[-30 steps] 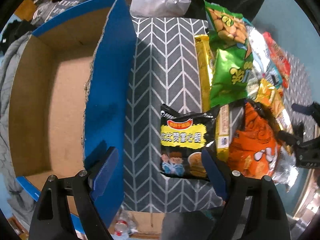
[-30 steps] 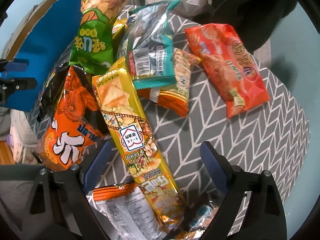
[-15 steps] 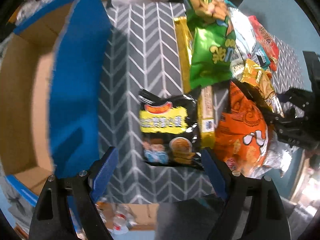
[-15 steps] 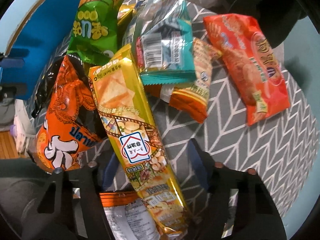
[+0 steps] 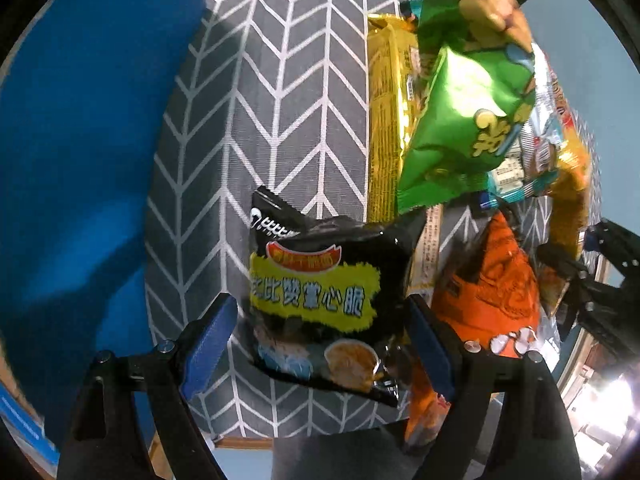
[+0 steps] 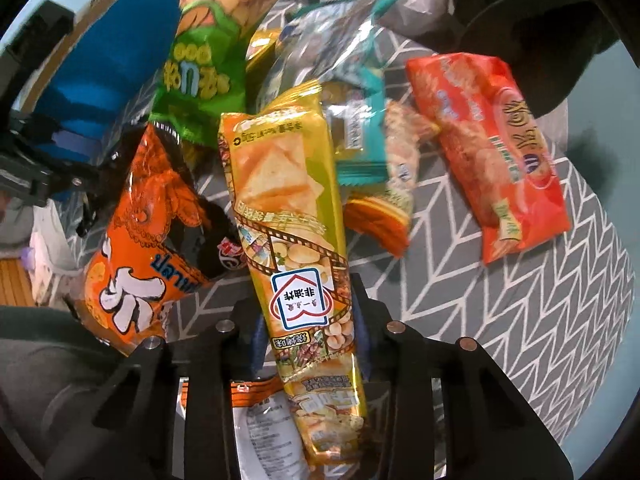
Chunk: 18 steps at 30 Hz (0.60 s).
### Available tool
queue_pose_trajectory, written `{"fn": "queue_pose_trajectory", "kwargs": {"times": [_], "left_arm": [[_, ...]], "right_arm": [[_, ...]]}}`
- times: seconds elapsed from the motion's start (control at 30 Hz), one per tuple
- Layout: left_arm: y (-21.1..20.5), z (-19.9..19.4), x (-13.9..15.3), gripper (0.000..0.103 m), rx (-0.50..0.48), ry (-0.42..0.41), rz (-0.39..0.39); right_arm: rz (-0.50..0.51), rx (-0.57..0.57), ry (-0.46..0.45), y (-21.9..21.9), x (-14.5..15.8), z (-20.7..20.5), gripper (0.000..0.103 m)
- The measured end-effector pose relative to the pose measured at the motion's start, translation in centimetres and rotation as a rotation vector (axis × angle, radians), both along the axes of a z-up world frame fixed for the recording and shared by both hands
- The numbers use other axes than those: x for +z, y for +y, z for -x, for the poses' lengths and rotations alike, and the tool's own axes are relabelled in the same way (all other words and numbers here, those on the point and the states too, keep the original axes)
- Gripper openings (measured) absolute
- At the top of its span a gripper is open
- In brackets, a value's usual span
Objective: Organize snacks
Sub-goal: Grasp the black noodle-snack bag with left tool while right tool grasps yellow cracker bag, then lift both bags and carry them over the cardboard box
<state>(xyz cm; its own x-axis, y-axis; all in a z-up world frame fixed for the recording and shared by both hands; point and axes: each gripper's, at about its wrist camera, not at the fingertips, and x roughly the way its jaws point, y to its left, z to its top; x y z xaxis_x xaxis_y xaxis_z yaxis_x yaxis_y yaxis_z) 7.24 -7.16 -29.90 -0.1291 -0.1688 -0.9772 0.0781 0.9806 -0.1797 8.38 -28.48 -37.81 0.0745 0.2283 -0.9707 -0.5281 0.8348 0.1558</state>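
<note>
A white plastic bag (image 6: 384, 0) lies beyond the grey chevron-patterned cloth (image 6: 520, 312)

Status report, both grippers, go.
Left gripper open, straddling the black snack pack. Right gripper shut on the long yellow cracker pack. Orange squid bag and green peanut bag crowd alongside.

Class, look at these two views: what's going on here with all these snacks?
A person is sorting a pile of snack packets on a grey patterned cloth. The right hand-held gripper has shut on a long yellow packet. The left hand-held gripper is open, its fingers on either side of a black packet that lies on the cloth. A blue box stands to the left.
</note>
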Motion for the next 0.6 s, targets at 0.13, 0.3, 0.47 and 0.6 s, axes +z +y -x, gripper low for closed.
{"fn": "queue_pose_trajectory", "kwargs": {"times": [0.13, 0.3, 0.47, 0.6], "left_arm": [[0.1, -0.7, -1.4, 0.090, 0.023, 0.011, 0.051], [0.9, -0.3, -2.1, 0.085, 0.026, -0.011, 0.073], [1.0, 1.8, -1.0, 0.063, 0.028, -0.025, 0.126], [0.7, 2.7, -0.6, 0.063, 0.023, -0.043, 0.101]], "right_arm": [[-0.008, -0.025, -0.013, -0.4, -0.4, -0.7, 0.034], [-0.023, -0.044, -0.030, -1.0, -1.1, -1.7, 0.033], [-0.050, -0.056, -0.044, -1.3, -0.4, 0.2, 0.032], [-0.070, -0.067, -0.057, -0.8, -0.3, 0.7, 0.032]]}}
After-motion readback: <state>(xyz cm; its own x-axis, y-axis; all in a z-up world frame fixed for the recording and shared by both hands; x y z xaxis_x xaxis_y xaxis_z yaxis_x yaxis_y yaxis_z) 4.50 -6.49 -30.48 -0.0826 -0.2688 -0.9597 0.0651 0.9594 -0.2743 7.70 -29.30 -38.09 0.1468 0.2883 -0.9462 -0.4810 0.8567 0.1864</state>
